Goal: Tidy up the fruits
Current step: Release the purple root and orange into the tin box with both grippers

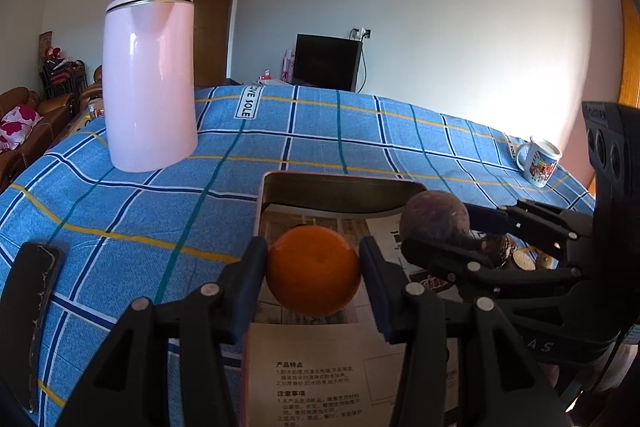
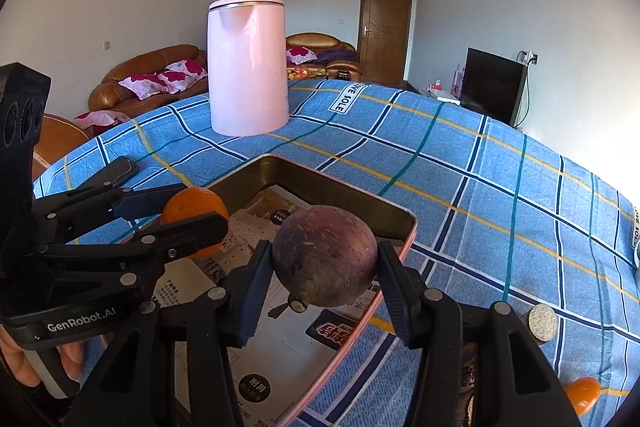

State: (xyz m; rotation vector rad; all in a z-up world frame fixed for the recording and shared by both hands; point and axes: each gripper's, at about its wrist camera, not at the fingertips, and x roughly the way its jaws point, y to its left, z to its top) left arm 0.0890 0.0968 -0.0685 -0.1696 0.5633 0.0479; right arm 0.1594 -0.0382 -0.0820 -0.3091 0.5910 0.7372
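**A:** Left wrist view, nearest first: the left gripper [image 1: 314, 277] is clamped on the orange [image 1: 313, 270], which hangs over the near part of the pink-rimmed tray [image 1: 340, 183].

**B:** And the right gripper [image 2: 325, 281]?

**A:** Clamped on the dark purple fruit [image 2: 325, 255], also above the tray, just right of the orange.

**B:** So both fruits sit straight above paper lining; the drop is downward. Beyond?

**A:** The pink kettle [image 1: 149, 83], well apart.

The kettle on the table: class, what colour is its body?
Pale pink kettle, with a thin metallic rim; clearest in the right wrist view.
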